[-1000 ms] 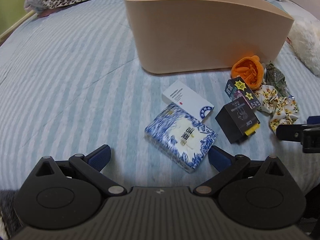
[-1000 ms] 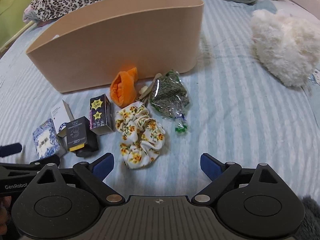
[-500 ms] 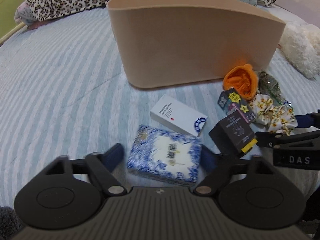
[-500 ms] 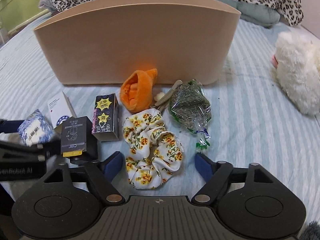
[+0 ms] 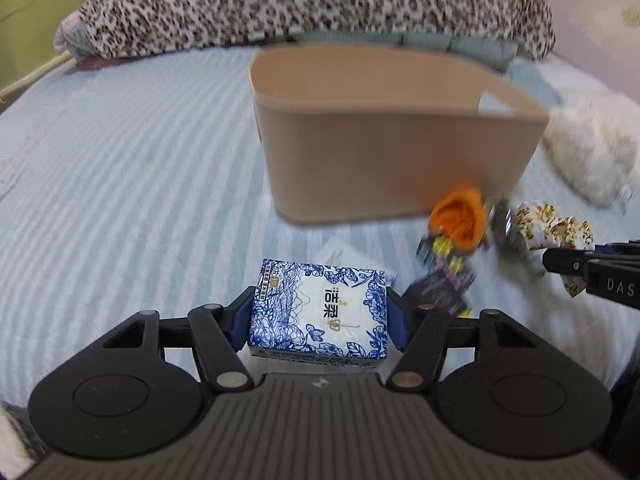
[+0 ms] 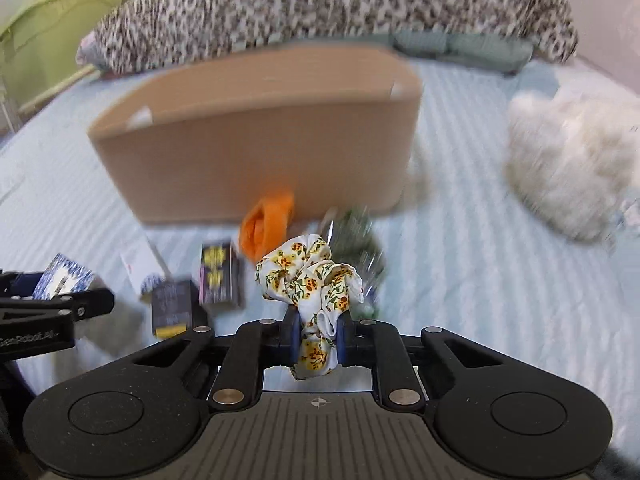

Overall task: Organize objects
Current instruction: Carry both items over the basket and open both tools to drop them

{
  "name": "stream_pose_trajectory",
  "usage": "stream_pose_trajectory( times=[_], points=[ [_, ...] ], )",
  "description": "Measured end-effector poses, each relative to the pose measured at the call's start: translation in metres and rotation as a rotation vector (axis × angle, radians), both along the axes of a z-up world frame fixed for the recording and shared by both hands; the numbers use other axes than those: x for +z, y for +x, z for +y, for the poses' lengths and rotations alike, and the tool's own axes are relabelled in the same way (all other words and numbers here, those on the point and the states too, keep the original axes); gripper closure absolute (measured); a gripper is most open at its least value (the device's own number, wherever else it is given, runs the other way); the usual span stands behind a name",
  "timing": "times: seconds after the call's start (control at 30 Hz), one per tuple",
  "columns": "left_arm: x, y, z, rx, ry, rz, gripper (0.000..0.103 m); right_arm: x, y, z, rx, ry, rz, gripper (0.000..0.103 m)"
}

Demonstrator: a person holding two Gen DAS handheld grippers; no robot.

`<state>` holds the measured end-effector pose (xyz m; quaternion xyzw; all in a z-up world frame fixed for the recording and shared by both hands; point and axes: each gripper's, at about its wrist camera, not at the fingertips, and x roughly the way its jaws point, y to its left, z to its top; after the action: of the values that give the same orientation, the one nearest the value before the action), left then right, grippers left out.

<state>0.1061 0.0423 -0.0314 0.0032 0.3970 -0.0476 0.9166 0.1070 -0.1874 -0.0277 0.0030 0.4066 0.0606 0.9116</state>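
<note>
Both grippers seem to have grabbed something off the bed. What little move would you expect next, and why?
Probably carrying both items forward over the tan bin to drop them in. The left gripper is shut on the blue tissue pack, the right gripper on the floral scrunchie, and the open-topped bin sits just ahead of both.

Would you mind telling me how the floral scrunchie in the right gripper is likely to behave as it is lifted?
The floral scrunchie is gathered fabric, so it will probably flop and sag. The right gripper pinches only one fold, leaving most of it bunched loosely above, which may swing. It looks light and unlikely to be damaged.
</note>
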Motion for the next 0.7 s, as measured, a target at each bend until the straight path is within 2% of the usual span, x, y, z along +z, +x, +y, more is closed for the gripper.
stream_pose_trajectory(
  times=[0.17, 0.4, 0.53, 0.7],
  points=[
    [0.037, 0.011, 0.002, 0.033, -0.007, -0.074, 0.037, 0.042, 0.013, -0.008, 0.014, -0.042, -0.102, 0.088],
    [0.085, 0.046, -0.005, 0.058, 0.023, -0.19, 0.037, 0.081, 0.044, -0.017, 0.009, -0.028, -0.189, 0.088],
    [0.085, 0.083, -0.011, 0.084, 0.06, -0.173, 0.037, 0.088, 0.066, -0.01, 0.016, -0.044, -0.224, 0.088],
    [0.062, 0.131, -0.02, 0.114, 0.108, -0.102, 0.037, 0.077, 0.099, 0.005, 0.041, -0.065, -0.185, 0.088]
  ],
)
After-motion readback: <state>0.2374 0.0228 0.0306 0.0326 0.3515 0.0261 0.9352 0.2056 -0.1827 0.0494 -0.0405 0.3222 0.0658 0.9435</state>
